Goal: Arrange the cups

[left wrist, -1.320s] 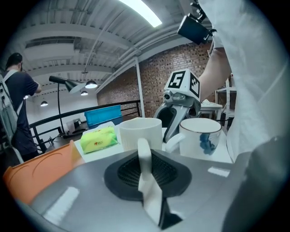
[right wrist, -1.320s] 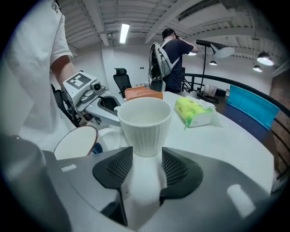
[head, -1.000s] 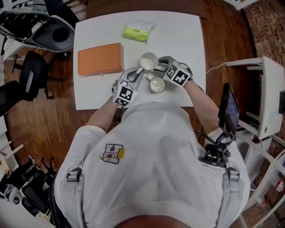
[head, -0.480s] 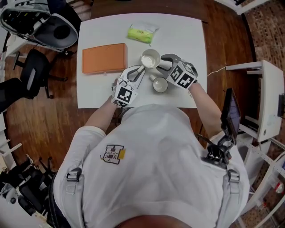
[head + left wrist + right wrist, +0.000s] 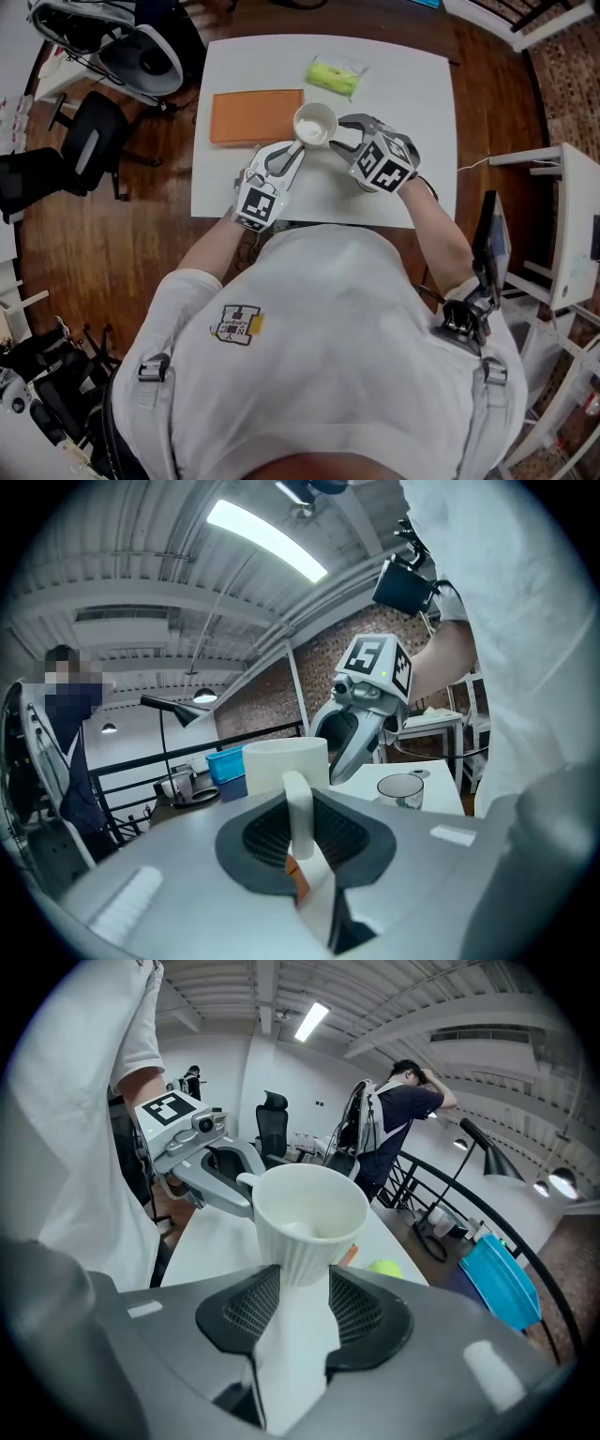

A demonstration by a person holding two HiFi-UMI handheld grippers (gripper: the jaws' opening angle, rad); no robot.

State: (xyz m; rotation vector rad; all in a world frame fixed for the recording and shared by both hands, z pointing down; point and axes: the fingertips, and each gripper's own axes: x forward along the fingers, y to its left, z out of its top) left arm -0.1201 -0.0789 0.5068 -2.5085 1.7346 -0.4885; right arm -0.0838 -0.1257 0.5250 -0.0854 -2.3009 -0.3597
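Note:
A white ribbed cup [image 5: 315,123] hangs above the white table [image 5: 412,89], gripped from both sides. My left gripper [image 5: 296,150] is shut on the cup's handle [image 5: 298,803], which stands upright between its pads in the left gripper view. My right gripper [image 5: 339,132] is shut on the cup's ribbed lower wall [image 5: 302,1258]; the cup's open mouth faces up and looks empty. A second, smaller cup with a dark rim [image 5: 403,787] stands on the table beyond; in the head view my right gripper hides it.
An orange flat box [image 5: 256,115] lies at the table's back left, a green packet [image 5: 336,75] at the back middle. Office chairs [image 5: 89,155] stand on the wooden floor to the left. A person [image 5: 398,1115] stands past the table's far end.
Both grippers have risen together with the white cup in them, lifting it away from the small cup. The small cup has gone out of sight under my right gripper in the head view.

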